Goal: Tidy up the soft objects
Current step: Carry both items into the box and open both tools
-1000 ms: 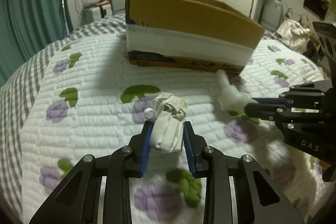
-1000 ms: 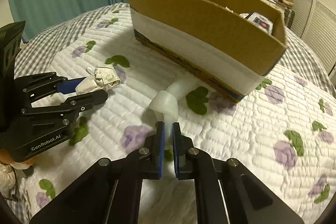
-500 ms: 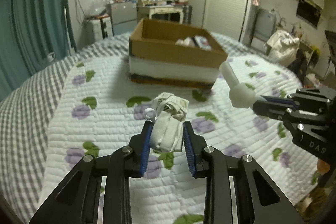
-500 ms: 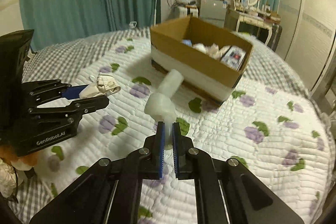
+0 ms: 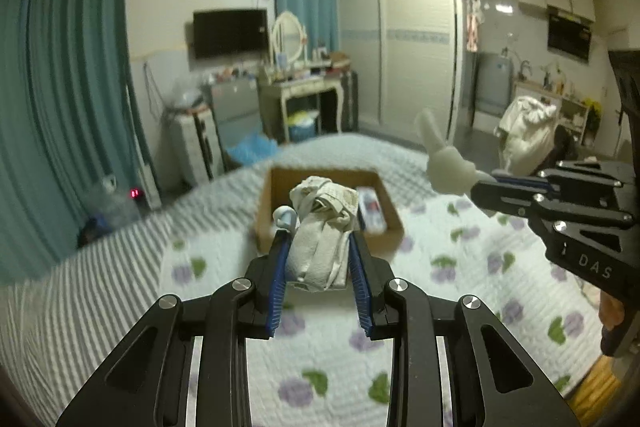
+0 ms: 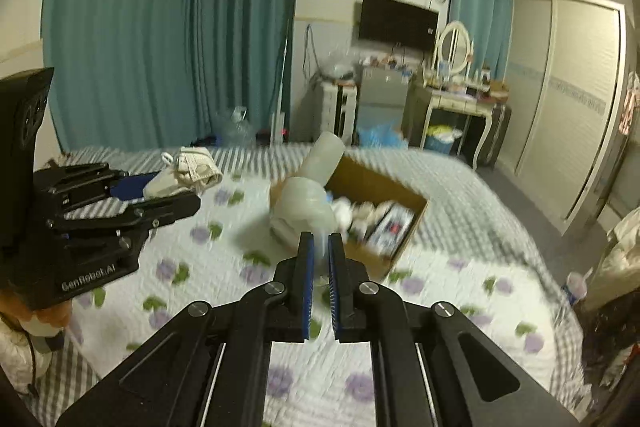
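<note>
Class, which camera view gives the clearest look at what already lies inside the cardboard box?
The right wrist view: the cardboard box shows its open inside with several blurred items, partly behind the white soft piece. In the left wrist view, the cloth bundle in the left claw hides most of it.

left tongs (image 5: 318, 251) — black, blue pads, silver screws | right tongs (image 6: 319, 247) — same, "DAS" lettering

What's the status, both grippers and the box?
Left gripper shut on cloth bundle. Right gripper shut on pale soft toy. Cardboard box on quilt ahead, partly filled. Nothing blocking.
</note>
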A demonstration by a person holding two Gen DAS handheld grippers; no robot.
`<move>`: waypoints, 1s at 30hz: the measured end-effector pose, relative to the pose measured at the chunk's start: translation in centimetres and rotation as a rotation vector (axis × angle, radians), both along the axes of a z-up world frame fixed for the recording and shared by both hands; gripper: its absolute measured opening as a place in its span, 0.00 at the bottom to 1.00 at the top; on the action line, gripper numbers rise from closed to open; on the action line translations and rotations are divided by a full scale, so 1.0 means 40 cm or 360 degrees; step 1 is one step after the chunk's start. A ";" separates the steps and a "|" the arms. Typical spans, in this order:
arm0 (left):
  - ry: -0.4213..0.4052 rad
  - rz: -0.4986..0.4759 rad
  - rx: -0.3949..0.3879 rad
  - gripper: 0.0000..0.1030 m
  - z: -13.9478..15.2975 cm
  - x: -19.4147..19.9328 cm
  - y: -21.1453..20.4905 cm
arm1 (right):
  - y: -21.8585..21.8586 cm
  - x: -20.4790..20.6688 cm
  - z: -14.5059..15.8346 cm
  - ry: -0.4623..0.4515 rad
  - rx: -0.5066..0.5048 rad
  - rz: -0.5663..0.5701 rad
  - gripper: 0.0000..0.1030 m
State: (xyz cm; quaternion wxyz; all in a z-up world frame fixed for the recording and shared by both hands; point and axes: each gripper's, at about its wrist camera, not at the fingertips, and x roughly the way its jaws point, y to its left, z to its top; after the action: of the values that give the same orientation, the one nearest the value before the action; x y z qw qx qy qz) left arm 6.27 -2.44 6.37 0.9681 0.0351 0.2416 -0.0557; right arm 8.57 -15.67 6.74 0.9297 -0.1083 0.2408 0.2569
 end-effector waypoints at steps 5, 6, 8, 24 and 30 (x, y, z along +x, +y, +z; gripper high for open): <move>-0.0064 0.0015 0.0031 0.28 0.030 0.110 0.001 | 0.021 0.102 0.086 -0.0100 0.0012 -0.0019 0.07; -0.0071 0.0020 0.0040 0.28 0.029 0.137 0.001 | 0.028 0.123 0.094 -0.0113 0.0006 -0.0023 0.07; -0.0067 0.0033 0.0057 0.28 0.018 0.204 0.005 | 0.044 0.180 0.103 -0.0124 0.0007 -0.0027 0.07; 0.0184 0.0046 0.0086 0.28 -0.264 0.547 0.015 | 0.130 0.603 -0.207 0.0110 -0.0058 -0.0080 0.07; 0.0212 0.0023 0.0086 0.28 -0.303 0.569 0.008 | 0.114 0.658 -0.293 0.0183 -0.0016 -0.0068 0.12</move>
State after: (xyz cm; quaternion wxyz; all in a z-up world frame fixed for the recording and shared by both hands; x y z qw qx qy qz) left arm 29.04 -2.12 -5.76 0.9490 0.0558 0.3071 -0.0443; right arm 34.87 -11.10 -4.98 0.9190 -0.0927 0.2973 0.2416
